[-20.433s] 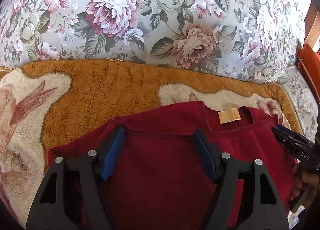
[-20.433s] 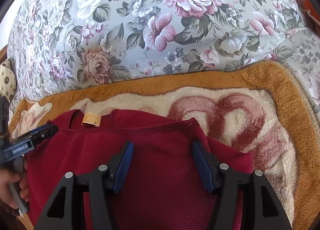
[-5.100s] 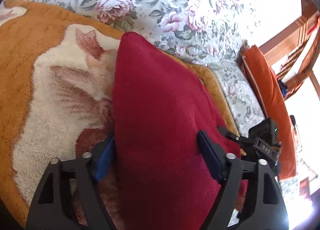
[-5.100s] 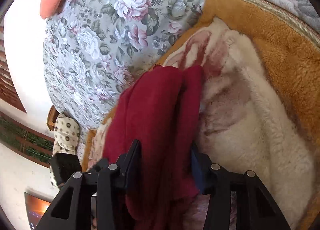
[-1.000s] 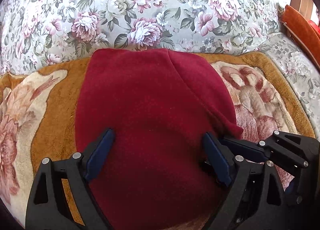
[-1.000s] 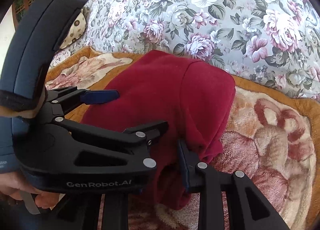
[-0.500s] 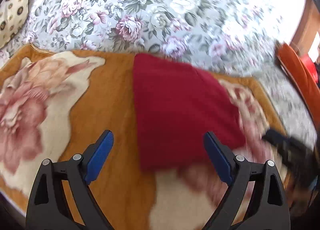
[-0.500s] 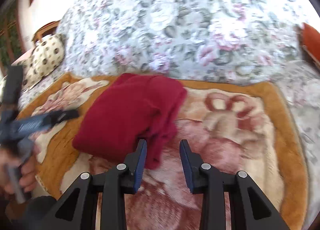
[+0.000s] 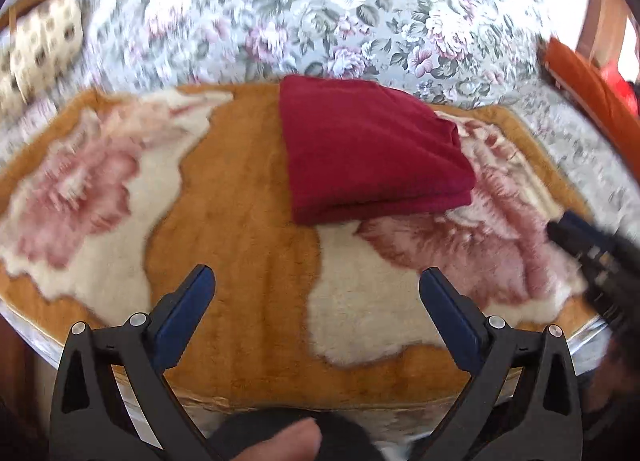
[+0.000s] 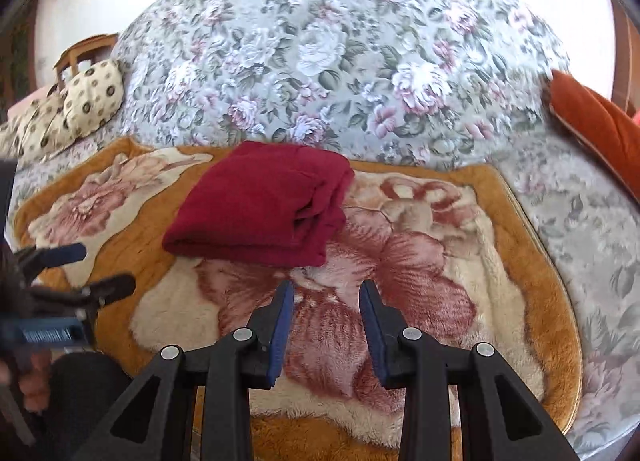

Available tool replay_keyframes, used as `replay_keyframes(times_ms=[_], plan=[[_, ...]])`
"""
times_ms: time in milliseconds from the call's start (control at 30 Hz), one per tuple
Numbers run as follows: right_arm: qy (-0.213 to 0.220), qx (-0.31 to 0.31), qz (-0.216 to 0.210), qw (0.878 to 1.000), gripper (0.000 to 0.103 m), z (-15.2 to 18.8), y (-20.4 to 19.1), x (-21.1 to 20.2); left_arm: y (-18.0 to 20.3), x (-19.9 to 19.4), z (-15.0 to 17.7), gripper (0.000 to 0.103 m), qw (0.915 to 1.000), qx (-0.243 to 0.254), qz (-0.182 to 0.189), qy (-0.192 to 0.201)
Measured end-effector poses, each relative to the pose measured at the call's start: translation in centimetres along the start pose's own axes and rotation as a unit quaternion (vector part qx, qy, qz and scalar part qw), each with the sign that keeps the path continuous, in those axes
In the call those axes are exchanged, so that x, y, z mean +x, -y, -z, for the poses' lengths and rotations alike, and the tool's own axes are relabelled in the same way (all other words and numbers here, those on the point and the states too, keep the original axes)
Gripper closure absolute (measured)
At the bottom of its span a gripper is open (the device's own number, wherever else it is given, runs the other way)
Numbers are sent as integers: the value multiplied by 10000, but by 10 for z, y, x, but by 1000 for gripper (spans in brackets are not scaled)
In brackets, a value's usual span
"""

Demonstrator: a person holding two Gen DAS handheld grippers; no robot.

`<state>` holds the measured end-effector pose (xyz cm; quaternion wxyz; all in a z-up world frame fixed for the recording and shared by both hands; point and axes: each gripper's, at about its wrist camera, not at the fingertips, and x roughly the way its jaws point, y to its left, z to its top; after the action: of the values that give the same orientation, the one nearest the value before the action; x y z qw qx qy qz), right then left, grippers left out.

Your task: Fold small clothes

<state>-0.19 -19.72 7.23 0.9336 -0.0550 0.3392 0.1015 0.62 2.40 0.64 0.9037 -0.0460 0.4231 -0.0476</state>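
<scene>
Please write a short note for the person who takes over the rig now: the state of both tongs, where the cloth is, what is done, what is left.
Left tongs: open wide, jaws have just been opening, nothing between them.
Right tongs: partly open, empty.
Red garment: folded into a compact stack on the orange floral blanket, in front of the sofa back, clear of both tongs.
Done: this piece looks folded.
Left: no other clothes are in view.

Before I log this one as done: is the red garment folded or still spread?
Folded. The red garment lies as a compact, layered rectangle on the fleece blanket, stacked edges showing at its side.

Dark red garment (image 10: pixel 264 209) lies folded flat on the blanket (image 10: pixel 400 261)
</scene>
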Motion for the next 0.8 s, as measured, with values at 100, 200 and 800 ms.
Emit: replay_keyframes(times_ms=[100, 200, 800], plan=[[-172, -87, 82, 9998, 70, 1, -3, 13, -3, 8, 3, 0, 9990, -174, -382, 139], [-333, -210, 149, 9991, 70, 5, -6, 22, -3, 23, 12, 1, 9986, -230, -422, -217], [-216, -605, 328, 9974, 70, 2, -23, 25, 24, 20, 16, 1, 9977, 448, -504, -29]])
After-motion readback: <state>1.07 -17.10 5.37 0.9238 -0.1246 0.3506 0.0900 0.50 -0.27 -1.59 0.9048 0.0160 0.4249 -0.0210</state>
